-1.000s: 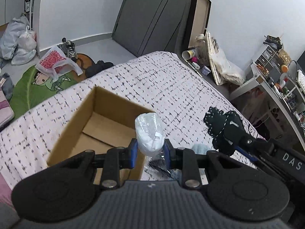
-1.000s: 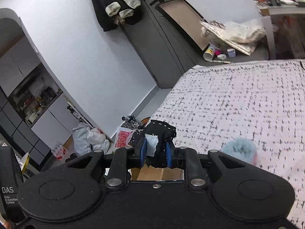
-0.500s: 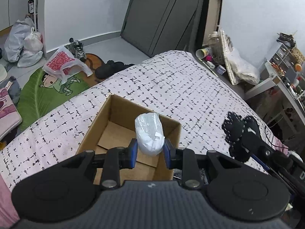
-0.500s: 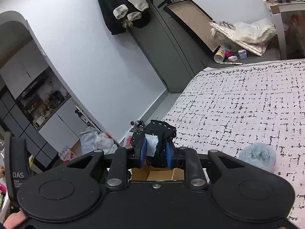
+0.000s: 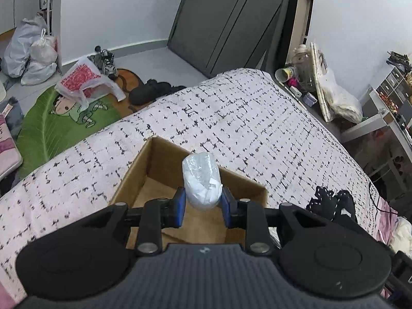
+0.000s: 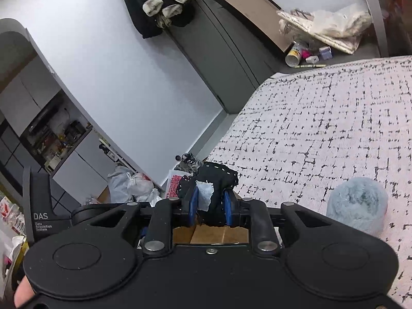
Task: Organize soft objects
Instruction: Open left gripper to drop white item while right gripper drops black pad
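Note:
My left gripper [image 5: 203,206] is shut on a white soft bundle wrapped in clear plastic [image 5: 201,180] and holds it above the open cardboard box [image 5: 139,166] on the bed. My right gripper [image 6: 210,206] is shut on a black cloth with white stitching and a pale tag [image 6: 217,180]. That cloth also shows at the right of the left wrist view [image 5: 332,202]. A strip of the box [image 6: 211,234] shows just under the right gripper. A fluffy light-blue ball [image 6: 356,206] lies on the bed to its right.
The bed has a pink cover with black dashes [image 5: 244,118]. Beyond its edge lie a green rug [image 5: 51,126], bags [image 5: 31,49] and shoes [image 5: 152,91]. A dark wardrobe [image 5: 226,18] and a cluttered shelf [image 5: 306,77] stand at the back.
The left gripper has moved over the box with the white bundle in it, so the box now lies right below. The right gripper has risen slightly with the black cloth.

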A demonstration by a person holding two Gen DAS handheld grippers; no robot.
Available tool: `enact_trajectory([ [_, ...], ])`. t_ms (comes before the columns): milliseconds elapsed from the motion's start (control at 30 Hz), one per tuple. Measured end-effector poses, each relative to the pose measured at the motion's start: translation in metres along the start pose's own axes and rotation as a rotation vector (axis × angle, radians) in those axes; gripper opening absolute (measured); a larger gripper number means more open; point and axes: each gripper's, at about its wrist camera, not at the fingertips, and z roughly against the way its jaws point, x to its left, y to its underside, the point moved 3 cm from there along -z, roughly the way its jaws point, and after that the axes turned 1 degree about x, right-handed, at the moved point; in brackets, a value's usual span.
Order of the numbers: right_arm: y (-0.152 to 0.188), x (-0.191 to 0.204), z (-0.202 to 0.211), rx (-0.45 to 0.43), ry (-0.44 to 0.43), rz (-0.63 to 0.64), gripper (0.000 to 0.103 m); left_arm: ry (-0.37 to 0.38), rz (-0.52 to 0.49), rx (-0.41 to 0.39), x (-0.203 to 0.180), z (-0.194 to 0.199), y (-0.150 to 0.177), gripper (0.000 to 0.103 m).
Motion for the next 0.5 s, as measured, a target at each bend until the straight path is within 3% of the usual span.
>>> enact_trajectory([
  [167,0.009,0.008,-0.017,0.016,-0.011,0.028,0.021,0.017,0.019,0.048,0.012,-0.021,0.007,0.027],
  [333,0.017,0.015,-0.036,0.052,0.001,0.056,0.021,-0.002,0.019,0.034,0.020,-0.027,0.003,0.027],
  [500,0.024,0.018,-0.052,0.080,0.023,0.067,0.022,0.021,0.003,0.005,0.021,-0.025,-0.003,0.043],
])
